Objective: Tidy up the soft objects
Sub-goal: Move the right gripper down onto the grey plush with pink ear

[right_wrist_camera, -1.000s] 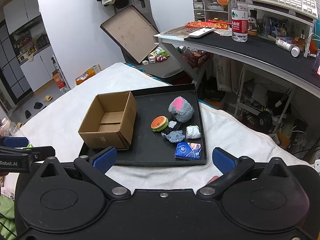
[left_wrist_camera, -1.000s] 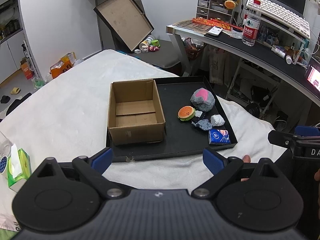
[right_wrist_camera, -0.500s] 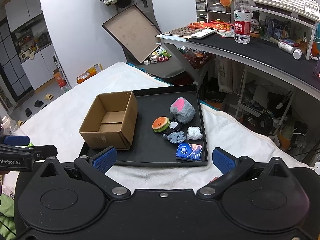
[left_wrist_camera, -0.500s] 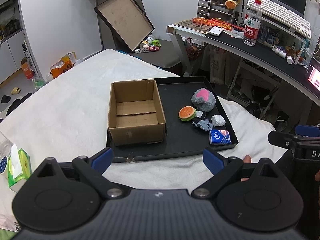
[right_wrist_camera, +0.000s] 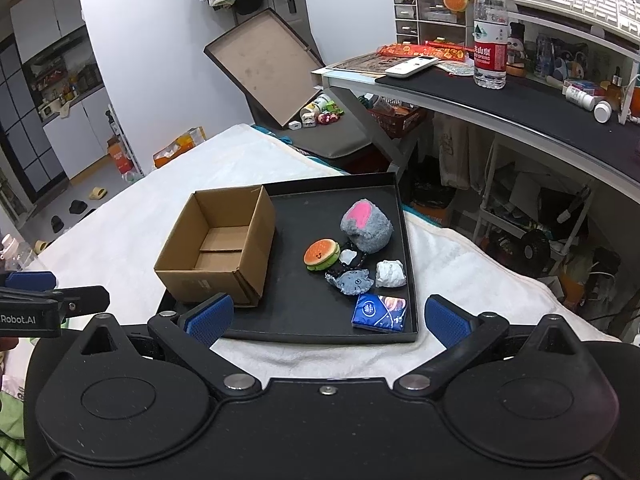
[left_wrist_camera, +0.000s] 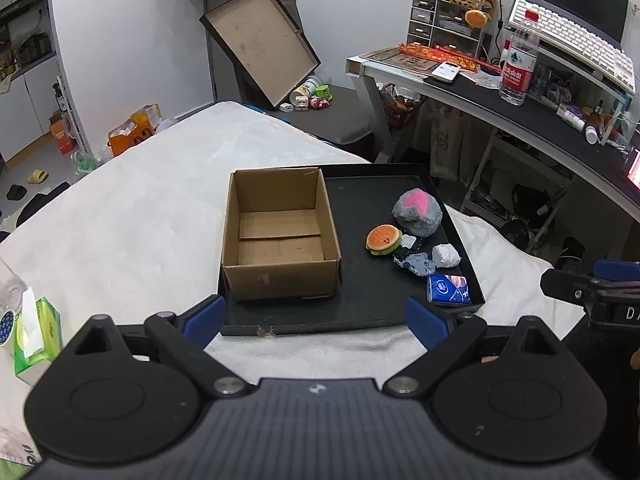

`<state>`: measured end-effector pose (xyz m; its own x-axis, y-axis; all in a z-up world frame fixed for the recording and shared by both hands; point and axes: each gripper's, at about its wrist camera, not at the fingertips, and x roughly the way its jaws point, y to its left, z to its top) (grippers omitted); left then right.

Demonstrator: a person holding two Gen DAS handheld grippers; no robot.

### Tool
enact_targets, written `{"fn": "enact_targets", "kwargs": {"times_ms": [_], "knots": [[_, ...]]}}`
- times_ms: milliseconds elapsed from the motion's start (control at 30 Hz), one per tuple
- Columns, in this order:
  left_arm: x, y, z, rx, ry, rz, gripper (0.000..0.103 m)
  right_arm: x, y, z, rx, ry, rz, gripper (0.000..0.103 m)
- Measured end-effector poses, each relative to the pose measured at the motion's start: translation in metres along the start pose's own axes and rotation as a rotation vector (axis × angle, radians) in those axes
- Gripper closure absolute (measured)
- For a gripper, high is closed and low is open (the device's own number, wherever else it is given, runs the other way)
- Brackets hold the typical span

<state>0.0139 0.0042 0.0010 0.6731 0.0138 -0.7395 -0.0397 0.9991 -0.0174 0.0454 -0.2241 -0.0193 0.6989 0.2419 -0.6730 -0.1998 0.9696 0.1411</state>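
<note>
1. I hold the left gripper low over the white blanket, just before the near edge of the black tray. Its two blue pads are wide apart and nothing is between them.
2. The right gripper is in the same posture beside it, near the front edge of the tray. Its jaws also stand wide apart, with nothing between them.
3. In the left wrist view I see the right gripper's finger at the far right edge; in the right wrist view the left gripper's finger shows at the far left edge.
4. The cardboard box stands open on the left part of the tray, and I see nothing inside it.
5. The soft things lie on the right part of the tray, outside the box. The grey plush with the pink patch is farthest from me.
6. The burger toy lies just beside the plush, on the box side.
7. A small grey-blue toy and a white crumpled lump lie nearer to me, close together.
8. The blue tissue pack lies flat in the near right corner of the tray.
9. A green tissue box stands on the blanket at my left.
</note>
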Motion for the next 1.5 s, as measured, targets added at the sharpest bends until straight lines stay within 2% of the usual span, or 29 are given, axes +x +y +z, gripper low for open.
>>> {"fn": "enact_targets", "kwargs": {"times_ms": [433,967,1267,1500], "knots": [[0.044,0.009,0.017,-0.028,0.05,0.034,0.007,0.05,-0.017,0.011,0.024,0.054,0.015,0.0],[0.11,0.017,0.054,-0.055,0.123,0.048,0.007,0.114,-0.034,0.046,0.052,0.119,0.02,0.0],[0.147,0.032,0.07,-0.091,0.172,0.059,0.007,0.15,-0.04,0.063,0.051,0.161,-0.003,0.0],[0.171,0.044,0.079,-0.112,0.211,0.07,0.007,0.175,-0.044,0.075,0.089,0.202,0.014,0.0]]}}
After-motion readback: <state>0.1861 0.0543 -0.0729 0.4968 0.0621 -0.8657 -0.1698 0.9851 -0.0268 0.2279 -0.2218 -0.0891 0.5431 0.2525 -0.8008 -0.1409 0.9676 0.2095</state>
